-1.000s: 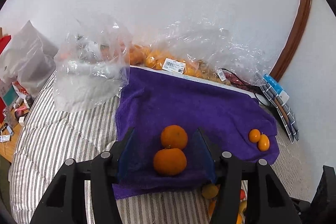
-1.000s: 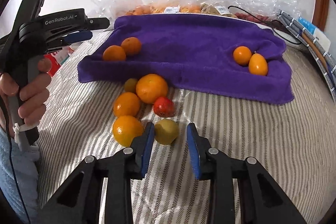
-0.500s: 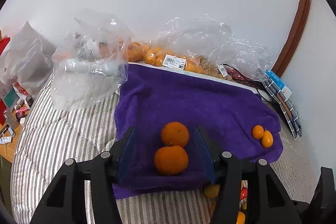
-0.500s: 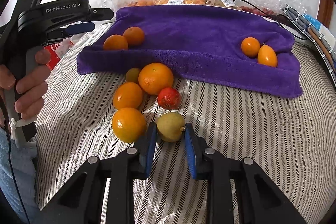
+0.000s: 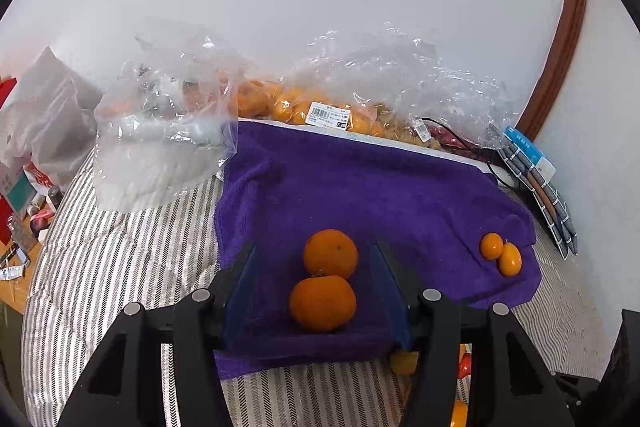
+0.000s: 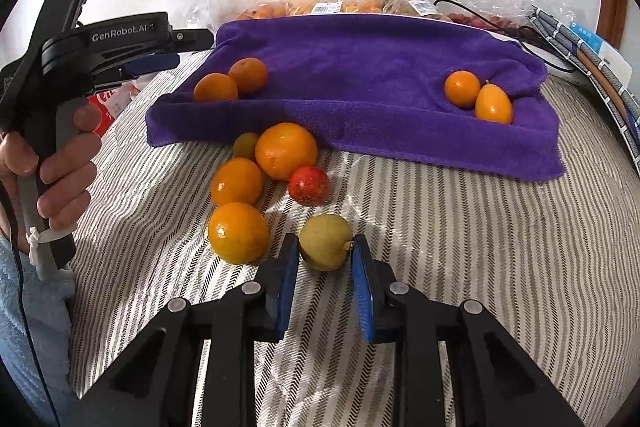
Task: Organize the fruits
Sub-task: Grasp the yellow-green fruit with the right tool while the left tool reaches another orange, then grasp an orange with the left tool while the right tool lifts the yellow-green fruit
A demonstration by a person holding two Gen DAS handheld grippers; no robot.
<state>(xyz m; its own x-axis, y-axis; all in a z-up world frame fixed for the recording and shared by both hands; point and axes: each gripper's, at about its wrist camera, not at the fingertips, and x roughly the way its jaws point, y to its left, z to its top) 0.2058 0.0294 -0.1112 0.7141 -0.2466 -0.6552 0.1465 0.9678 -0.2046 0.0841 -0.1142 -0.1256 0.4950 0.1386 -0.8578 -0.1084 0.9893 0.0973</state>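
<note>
Yellow-green fruit on the striped bedding, clamped between the right gripper pads: pickup step. Next, probably a lift toward the purple towel at 12 o'clock. Left gripper wide, empty, above two oranges.

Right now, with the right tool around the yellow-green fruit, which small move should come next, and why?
Probably lift it straight up a little. The right tool has its fingers pressed on both sides of the yellow-green fruit, which seems still to rest on the striped cover. An orange sits close at its left, so a sideways pull might roll it.
</note>
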